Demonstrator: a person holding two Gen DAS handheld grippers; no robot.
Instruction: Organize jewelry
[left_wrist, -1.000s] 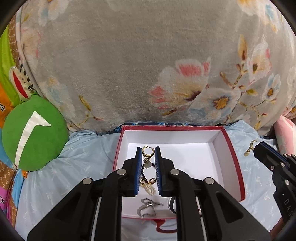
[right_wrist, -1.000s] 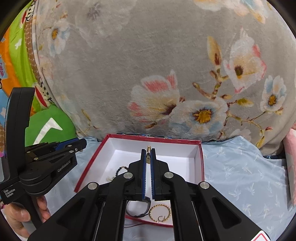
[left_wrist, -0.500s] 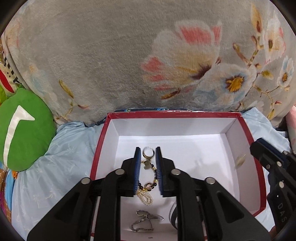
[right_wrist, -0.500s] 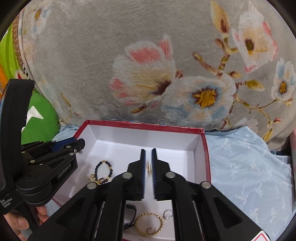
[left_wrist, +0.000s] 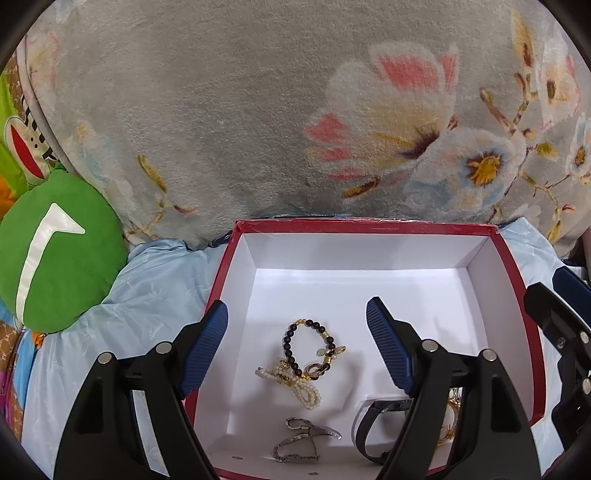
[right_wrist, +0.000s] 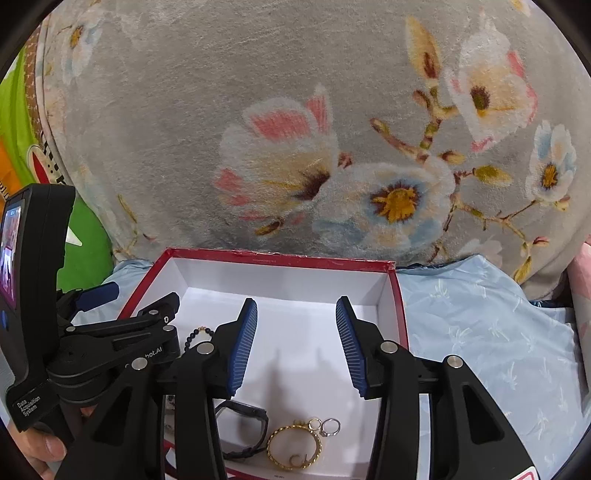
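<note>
Both grippers, left (left_wrist: 297, 345) and right (right_wrist: 295, 345), have just spread, empty, over the box (left_wrist: 369, 226) at lower centre. Bracelet (left_wrist: 312, 347) lies inside; watch (right_wrist: 245, 428) half hidden. Lower left, handle reads "Data Acquisition System".

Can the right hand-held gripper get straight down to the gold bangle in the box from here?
Probably yes. The right hand-held gripper is open and empty above the box, and the gold bangle lies uncovered just below it, with small rings touching its rim.
</note>
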